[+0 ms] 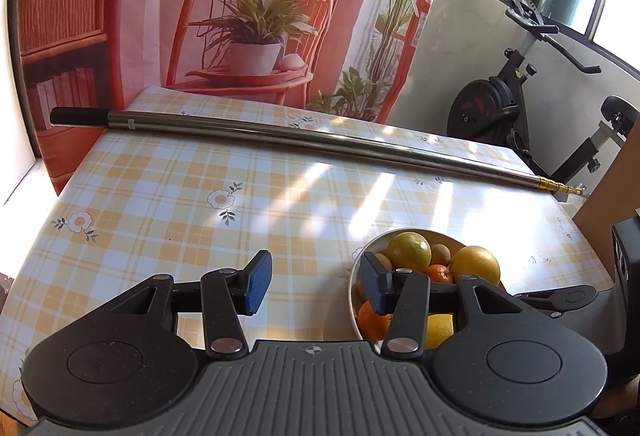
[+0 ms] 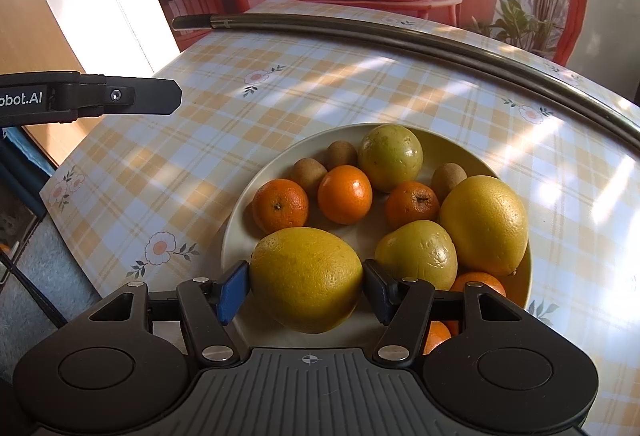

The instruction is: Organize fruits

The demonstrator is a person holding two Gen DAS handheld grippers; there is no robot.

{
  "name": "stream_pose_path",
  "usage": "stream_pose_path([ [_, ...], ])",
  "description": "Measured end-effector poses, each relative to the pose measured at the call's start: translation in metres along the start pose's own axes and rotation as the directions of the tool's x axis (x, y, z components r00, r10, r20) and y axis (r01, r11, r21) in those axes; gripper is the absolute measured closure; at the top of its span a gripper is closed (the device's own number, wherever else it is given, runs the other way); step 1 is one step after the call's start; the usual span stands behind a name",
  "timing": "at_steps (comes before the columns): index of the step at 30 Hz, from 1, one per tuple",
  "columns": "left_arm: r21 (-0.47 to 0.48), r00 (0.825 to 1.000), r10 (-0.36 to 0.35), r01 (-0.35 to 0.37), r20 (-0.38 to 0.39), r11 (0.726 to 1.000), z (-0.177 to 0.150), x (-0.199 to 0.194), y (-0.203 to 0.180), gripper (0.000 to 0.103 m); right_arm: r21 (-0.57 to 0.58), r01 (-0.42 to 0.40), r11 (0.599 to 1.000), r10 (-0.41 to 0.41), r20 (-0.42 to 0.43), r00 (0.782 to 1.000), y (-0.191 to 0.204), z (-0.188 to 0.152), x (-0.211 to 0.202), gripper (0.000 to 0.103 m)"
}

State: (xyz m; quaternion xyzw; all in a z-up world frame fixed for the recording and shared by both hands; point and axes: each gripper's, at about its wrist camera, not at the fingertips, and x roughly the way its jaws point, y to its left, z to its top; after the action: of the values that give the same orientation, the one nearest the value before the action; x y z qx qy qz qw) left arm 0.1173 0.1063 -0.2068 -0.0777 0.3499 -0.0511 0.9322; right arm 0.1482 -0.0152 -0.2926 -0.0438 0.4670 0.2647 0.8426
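Observation:
A cream bowl [image 2: 452, 146] on the checked tablecloth holds several fruits. My right gripper [image 2: 306, 292] is shut on a large yellow grapefruit [image 2: 306, 272] at the bowl's near side, a blue pad pressed on each flank. Behind it lie a second grapefruit [image 2: 486, 224], two green-yellow fruits [image 2: 390, 158], several mandarins [image 2: 345, 195] and three kiwis [image 2: 308, 174]. My left gripper [image 1: 315, 284] hangs open over bare tablecloth just left of the bowl [image 1: 353, 278], nothing between its pads. Its right finger hides part of the bowl. The left gripper's side [image 2: 88, 98] shows at the right wrist view's left edge.
A long metal pole [image 1: 320, 140] lies across the far side of the table [image 1: 180, 196]. An exercise bike [image 1: 500, 108] stands beyond the right corner. A printed backdrop of a chair and potted plant [image 1: 256, 36] hangs behind. The table's left edge drops to the floor.

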Motion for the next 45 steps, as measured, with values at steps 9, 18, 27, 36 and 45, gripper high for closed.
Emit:
stream_pose_path([
  [9, 0.004, 1.000, -0.002, 0.002, -0.017, 1.000, 0.002, -0.004, -0.005, 0.045, 0.023, 0.001, 1.000, -0.003, 0.093, 0.996, -0.008, 0.006, -0.035, 0.035],
  [18, 0.027, 0.999, -0.046, 0.045, 0.029, 0.999, 0.013, -0.022, -0.019, 0.025, 0.122, 0.103, 0.987, -0.131, 0.258, 0.957, -0.040, 0.014, -0.100, 0.008],
  [27, 0.078, 0.993, -0.064, 0.056, 0.101, 0.995, 0.027, -0.042, -0.045, 0.012, 0.186, 0.174, 0.967, -0.231, 0.350, 0.908, -0.055, 0.012, -0.154, 0.000],
  [36, 0.149, 0.958, -0.068, 0.027, 0.277, 0.988, 0.058, -0.095, -0.080, 0.005, 0.202, 0.189, 0.961, -0.266, 0.492, 0.829, -0.044, 0.016, -0.227, 0.000],
  [45, 0.181, 0.911, -0.097, 0.025, 0.400, 0.983, 0.073, -0.138, -0.110, 0.000, 0.223, 0.208, 0.952, -0.301, 0.578, 0.758, -0.036, 0.019, -0.277, 0.000],
])
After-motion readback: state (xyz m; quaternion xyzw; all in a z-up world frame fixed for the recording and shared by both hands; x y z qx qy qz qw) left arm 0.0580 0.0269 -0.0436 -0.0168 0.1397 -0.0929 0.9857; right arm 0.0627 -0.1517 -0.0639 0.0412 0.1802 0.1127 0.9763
